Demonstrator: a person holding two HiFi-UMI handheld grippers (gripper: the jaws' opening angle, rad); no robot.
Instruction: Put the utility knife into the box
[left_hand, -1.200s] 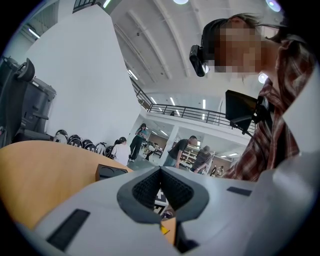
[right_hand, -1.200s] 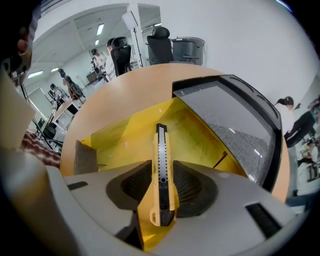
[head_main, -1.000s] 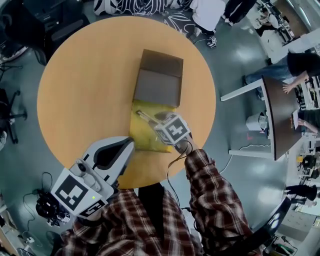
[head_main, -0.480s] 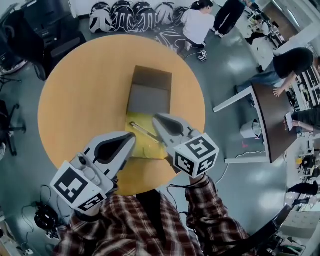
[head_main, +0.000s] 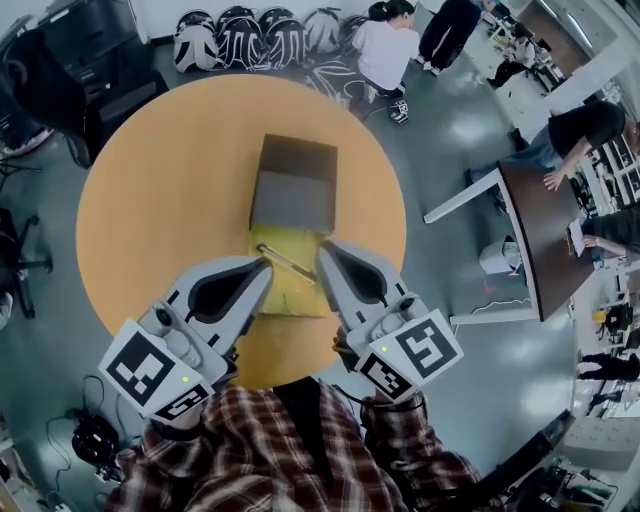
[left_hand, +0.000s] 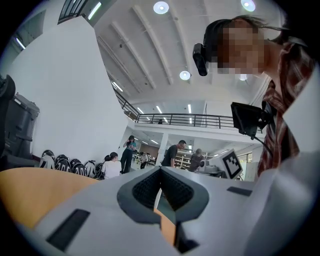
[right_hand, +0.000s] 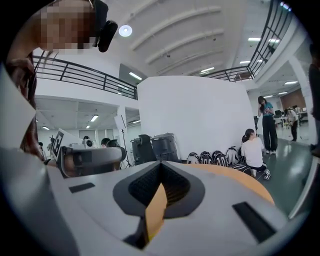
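Observation:
The box sits in the middle of the round orange table (head_main: 150, 200). Its grey-brown lid part (head_main: 292, 195) is on the far side and its yellow tray (head_main: 283, 292) is nearer me. The utility knife (head_main: 288, 259), slim and silvery, lies slanted on the yellow tray, with nothing holding it. My left gripper (head_main: 265, 263) and right gripper (head_main: 322, 247) are raised close to me, their tips over the tray's near part on either side of the knife. Both are shut and empty, as the left gripper view (left_hand: 161, 172) and the right gripper view (right_hand: 161, 167) confirm.
Backpacks (head_main: 250, 35) lie on the floor beyond the table, with a person (head_main: 385, 45) crouching beside them. A brown desk (head_main: 540, 230) with people around it stands to the right. A black chair (head_main: 20, 250) and dark equipment (head_main: 90, 50) are on the left.
My right gripper rose from the yellow tray, drew back toward me and went from open to shut. The knife stayed lying on the tray. The left gripper barely moved.

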